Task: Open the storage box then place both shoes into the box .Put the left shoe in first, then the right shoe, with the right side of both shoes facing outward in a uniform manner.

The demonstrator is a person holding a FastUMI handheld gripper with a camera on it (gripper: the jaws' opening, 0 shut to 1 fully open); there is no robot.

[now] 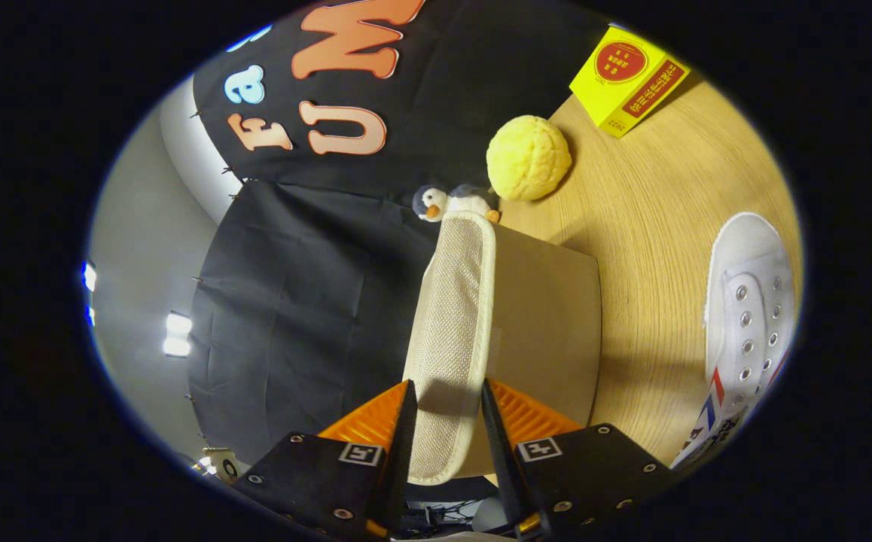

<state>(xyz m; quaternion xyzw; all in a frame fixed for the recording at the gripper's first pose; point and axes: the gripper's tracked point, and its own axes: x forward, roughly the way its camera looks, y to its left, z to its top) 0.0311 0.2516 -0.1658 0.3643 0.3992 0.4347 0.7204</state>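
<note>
The view is rolled sideways, so the wooden table (654, 196) runs up the right. My gripper (445, 395) is shut on the beige woven lid (455, 316) of the storage box, both fingers pressing its edge. The lid stands raised on edge, stretching away from the fingers. Behind it is the box's smooth tan inner face (549, 316). A white lace-up shoe (748, 316) with red and blue stripes lies on the table to the right of the box, toe pointing away.
A yellow plush ball (528, 156) and a small penguin toy (443, 202) sit on the table beyond the lid's far end. A yellow and red carton (628, 79) stands farther back. Black booth cloth hangs to the left.
</note>
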